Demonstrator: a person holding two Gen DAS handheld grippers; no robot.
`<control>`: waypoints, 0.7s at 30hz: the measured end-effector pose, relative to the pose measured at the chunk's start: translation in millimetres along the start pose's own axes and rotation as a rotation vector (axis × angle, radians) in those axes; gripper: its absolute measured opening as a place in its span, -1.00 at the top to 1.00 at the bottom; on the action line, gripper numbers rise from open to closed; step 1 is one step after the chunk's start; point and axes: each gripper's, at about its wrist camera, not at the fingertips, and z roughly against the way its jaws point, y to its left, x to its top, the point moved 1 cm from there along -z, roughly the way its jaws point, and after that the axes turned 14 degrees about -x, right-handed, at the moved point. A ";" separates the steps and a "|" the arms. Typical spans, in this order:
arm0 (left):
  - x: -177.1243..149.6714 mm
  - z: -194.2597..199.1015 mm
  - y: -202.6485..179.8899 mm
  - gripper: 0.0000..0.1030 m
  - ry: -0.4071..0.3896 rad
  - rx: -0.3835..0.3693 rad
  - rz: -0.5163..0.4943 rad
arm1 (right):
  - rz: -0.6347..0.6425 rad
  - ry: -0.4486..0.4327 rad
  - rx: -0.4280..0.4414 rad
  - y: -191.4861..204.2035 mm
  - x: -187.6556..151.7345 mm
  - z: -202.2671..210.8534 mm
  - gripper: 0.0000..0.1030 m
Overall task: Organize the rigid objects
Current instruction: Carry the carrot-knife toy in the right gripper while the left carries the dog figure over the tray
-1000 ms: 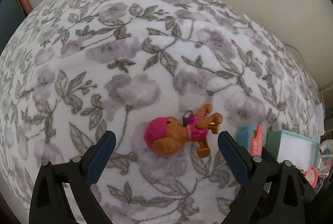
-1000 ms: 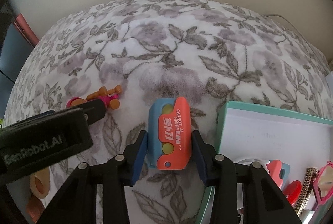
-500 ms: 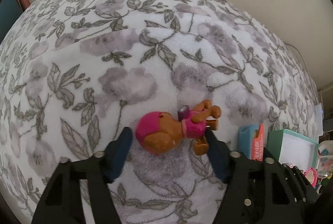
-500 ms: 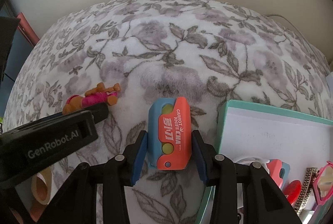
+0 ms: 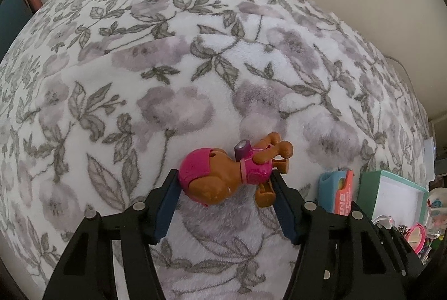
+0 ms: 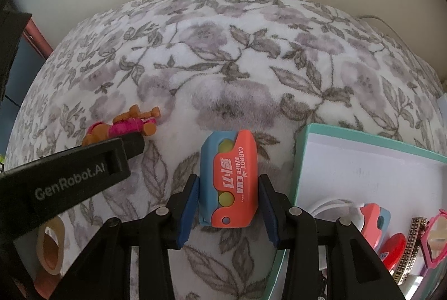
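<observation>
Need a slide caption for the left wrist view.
Left tongs shut on pink-capped brown plastic puppy figure lying on floral fleece blanket.

One toy dog figure [image 5: 223, 177], two carrot knife toys [image 6: 229, 177], the second [image 6: 374, 224] inside one teal box [image 6: 363, 152], one tape roll [image 6: 50, 247], one pair of pink glasses [image 6: 434, 238]

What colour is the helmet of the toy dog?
The helmet is pink; the left wrist view shows it best.
</observation>
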 end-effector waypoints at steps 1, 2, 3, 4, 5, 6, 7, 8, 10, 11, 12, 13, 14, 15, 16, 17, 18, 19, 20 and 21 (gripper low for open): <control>-0.5 1.6 0.4 -0.25 0.000 0.000 0.005 | -0.001 0.003 0.005 -0.6 -0.5 0.4 0.14; -0.8 3.5 0.4 -0.25 -0.001 0.000 0.009 | -0.003 0.005 0.013 -1.4 -1.4 1.5 0.14; -1.2 5.5 0.1 -0.25 -0.002 0.001 0.011 | -0.007 0.008 0.019 -2.2 -2.1 2.7 0.14; -1.4 7.8 -0.7 -0.25 -0.005 0.003 0.011 | -0.009 0.008 0.024 -3.1 -2.4 4.0 0.14; -1.6 11.3 -2.1 -0.25 -0.011 0.007 0.010 | -0.012 0.009 0.027 -4.1 -2.7 5.4 0.14; -1.9 13.3 -3.1 -0.25 -0.014 0.009 0.009 | -0.017 0.008 0.035 -5.8 -2.9 7.8 0.14; -2.0 16.3 -4.3 -0.25 -0.019 0.010 0.008 | -0.023 0.007 0.041 -7.3 -3.1 10.0 0.14; -2.1 19.7 -5.6 -0.25 -0.025 0.010 0.008 | -0.030 0.005 0.047 -9.3 -2.8 12.5 0.14; -3.1 28.2 -8.3 -0.25 -0.039 0.011 0.005 | -0.046 -0.003 0.051 -14.8 -2.4 19.1 0.14; -3.2 33.0 -10.3 -0.25 -0.047 0.015 0.000 | -0.052 -0.007 0.050 -17.6 -2.3 22.1 0.14; -3.5 38.0 -12.4 -0.25 -0.056 0.017 -0.004 | -0.059 -0.010 0.052 -20.4 -2.5 24.6 0.14; -4.0 42.7 -14.7 -0.25 -0.064 0.018 -0.006 | -0.073 -0.014 0.058 -25.1 -2.7 28.2 0.14; -4.8 48.2 -17.4 -0.25 -0.075 0.017 -0.009 | -0.082 -0.016 0.062 -28.5 -3.2 30.5 0.14; -5.9 54.2 -20.4 -0.25 -0.085 0.013 -0.011 | -0.095 -0.019 0.068 -32.9 -3.7 33.8 0.14; -6.8 57.8 -22.5 -0.25 -0.090 0.012 -0.011 | -0.104 -0.021 0.071 -36.2 -3.9 36.4 0.14; -7.7 63.6 -26.0 -0.25 -0.101 0.009 -0.013 | -0.115 -0.023 0.075 -40.0 -4.3 40.0 0.14; -8.1 68.3 -30.1 -0.25 -0.111 0.008 -0.019 | -0.124 -0.026 0.079 -43.0 -4.9 43.8 0.14; -9.4 74.8 -34.5 -0.25 -0.125 0.009 -0.027 | -0.137 -0.033 0.082 -47.7 -5.2 49.3 0.14; -10.0 80.7 -39.3 -0.25 -0.137 0.010 -0.035 | -0.147 -0.040 0.083 -51.4 -5.7 53.9 0.14; -8.1 80.8 -44.1 -0.25 -0.144 0.010 -0.040 | -0.157 -0.047 0.083 -55.2 -6.5 58.7 0.14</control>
